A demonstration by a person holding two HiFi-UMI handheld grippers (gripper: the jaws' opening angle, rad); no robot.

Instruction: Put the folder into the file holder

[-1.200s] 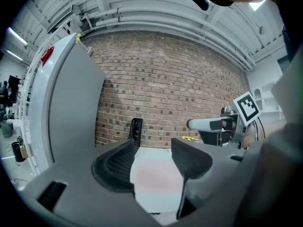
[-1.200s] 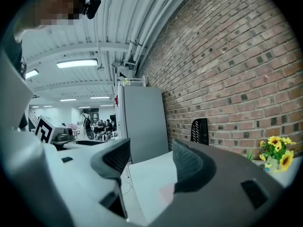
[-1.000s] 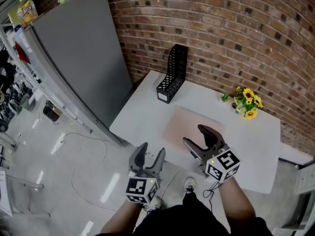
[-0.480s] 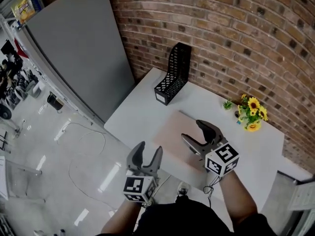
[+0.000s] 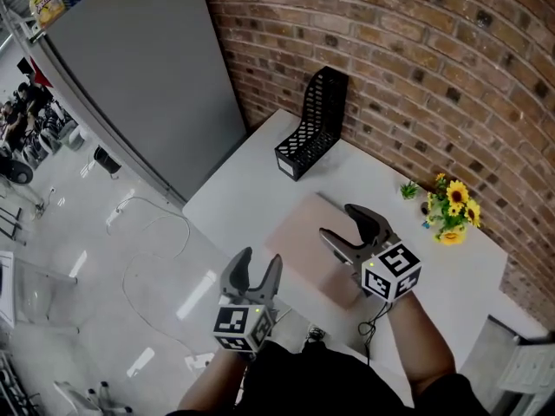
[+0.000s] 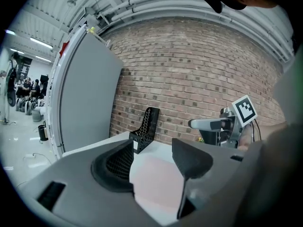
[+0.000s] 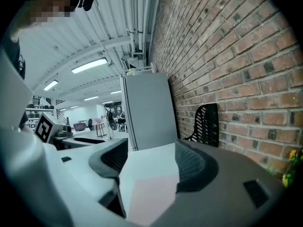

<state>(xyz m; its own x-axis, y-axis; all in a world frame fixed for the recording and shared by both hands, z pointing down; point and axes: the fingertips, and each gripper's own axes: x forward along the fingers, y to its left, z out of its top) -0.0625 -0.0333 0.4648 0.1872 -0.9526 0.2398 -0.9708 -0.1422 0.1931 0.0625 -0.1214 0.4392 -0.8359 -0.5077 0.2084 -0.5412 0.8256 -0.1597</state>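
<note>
A pale pink folder (image 5: pixel 314 243) lies flat on the white table (image 5: pixel 251 198), near its front edge. The folder (image 6: pixel 158 178) also shows past the left jaws, and the folder (image 7: pixel 151 193) shows between the right jaws. A black mesh file holder (image 5: pixel 314 121) stands empty at the table's back left by the brick wall; the file holder (image 6: pixel 144 129) and file holder (image 7: pixel 204 122) appear in both gripper views. My right gripper (image 5: pixel 349 229) hovers open over the folder's right part. My left gripper (image 5: pixel 253 271) is open, off the table's front edge, holding nothing.
A small pot of yellow flowers (image 5: pixel 451 211) stands at the table's back right. A tall grey panel (image 5: pixel 139 76) rises left of the table. A brick wall (image 5: pixel 416 50) runs behind it. Cables lie on the floor (image 5: pixel 130 258) to the left.
The head view has shifted, so the table sits a little further right and up. Both grippers stay open at about the same places over the folder and the table's front edge.
</note>
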